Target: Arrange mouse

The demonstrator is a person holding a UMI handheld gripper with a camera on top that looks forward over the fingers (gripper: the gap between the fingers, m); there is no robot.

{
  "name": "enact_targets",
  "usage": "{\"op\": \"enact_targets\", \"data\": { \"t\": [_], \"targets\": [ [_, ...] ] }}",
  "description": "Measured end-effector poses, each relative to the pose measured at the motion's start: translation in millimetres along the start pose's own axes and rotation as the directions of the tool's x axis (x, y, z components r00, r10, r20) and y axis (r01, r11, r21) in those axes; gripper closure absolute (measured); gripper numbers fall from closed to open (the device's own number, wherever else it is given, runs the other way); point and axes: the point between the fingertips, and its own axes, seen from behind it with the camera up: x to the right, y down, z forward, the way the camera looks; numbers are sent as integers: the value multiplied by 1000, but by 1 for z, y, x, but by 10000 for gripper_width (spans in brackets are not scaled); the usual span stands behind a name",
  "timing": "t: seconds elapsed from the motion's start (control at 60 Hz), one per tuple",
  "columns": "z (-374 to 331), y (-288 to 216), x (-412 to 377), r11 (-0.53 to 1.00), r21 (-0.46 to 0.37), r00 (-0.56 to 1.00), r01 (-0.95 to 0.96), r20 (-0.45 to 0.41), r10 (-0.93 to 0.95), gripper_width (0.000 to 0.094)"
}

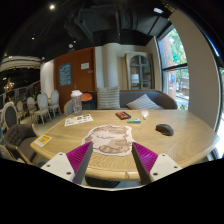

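A dark mouse (164,129) lies on the round wooden table (60,132), to the right and beyond my fingers. A pale patterned mouse mat (108,140) lies on the table just ahead of and between my fingers. My gripper (111,168) is open and empty, held above the table's near edge. Its magenta pads (79,157) stand wide apart on either side of the mat.
A small red and dark object (122,115) and a white item (134,121) lie at the far side of the table. A paper (78,120) lies at the left, a yellow card (42,140) near the left edge. Chairs and a sofa (145,101) stand beyond.
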Motion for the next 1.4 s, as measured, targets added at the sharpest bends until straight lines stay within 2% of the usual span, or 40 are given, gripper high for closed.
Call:
{"op": "enact_targets", "data": {
  "t": [0.167,0.283,0.517,0.583,0.717,0.833,0.9,0.95,1.15,1.167,1.183,1.233,1.4],
  "targets": [
    [-3,-8,56,999,-48,996,5,-94,-10,128],
    [38,-2,131,996,-88,984,-4,-178,-11,131],
    [114,8,274,973,-228,944,17,-317,-91,132],
    [137,14,287,960,-279,950,-32,-308,-58,130],
    [181,3,305,952,-278,960,-131,-274,52,137],
    [211,-6,332,952,-273,951,-141,-304,53,157],
    [226,-11,343,950,-272,942,-152,-332,55,240],
    [235,-12,347,947,-277,939,-164,-338,63,369],
    [243,-19,359,957,-275,915,-88,-402,-31,514],
    [242,-23,358,961,-265,916,-75,-400,-38,582],
    [244,-30,359,968,-242,910,-65,-413,-42,587],
    [237,-24,357,961,-254,900,-106,-436,-16,587],
    [221,-39,319,972,-215,915,-90,-402,-5,588]
  ]
}}
